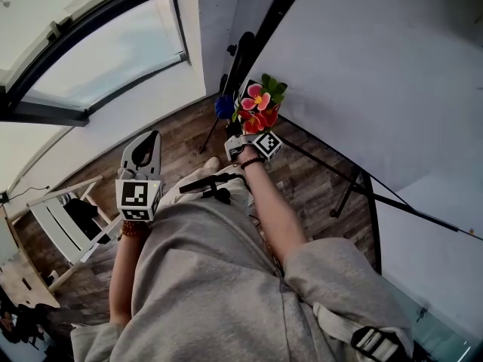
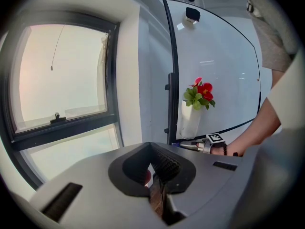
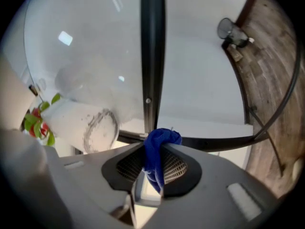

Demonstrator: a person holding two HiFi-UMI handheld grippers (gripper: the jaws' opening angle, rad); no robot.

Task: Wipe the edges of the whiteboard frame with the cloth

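Note:
The whiteboard (image 1: pixel 377 66) fills the right of the head view, with its black frame edge (image 1: pixel 275 13) running up beside the wall. My right gripper (image 1: pixel 231 124) is shut on a blue cloth (image 1: pixel 224 106), held right by the frame's lower corner. In the right gripper view the cloth (image 3: pixel 159 140) bulges out of the jaws just in front of the upright black frame bar (image 3: pixel 151 56). My left gripper (image 1: pixel 147 138) hangs back to the left, shut and holding nothing (image 2: pixel 152 151). It looks toward the frame (image 2: pixel 171 80).
A white vase (image 3: pixel 81 123) with red and pink flowers (image 1: pixel 259 105) stands on the board's ledge close to my right gripper. Black stand legs (image 1: pixel 355 183) cross the wooden floor. A window (image 1: pixel 98 51) is at the left, with a white rack (image 1: pixel 56 217) below it.

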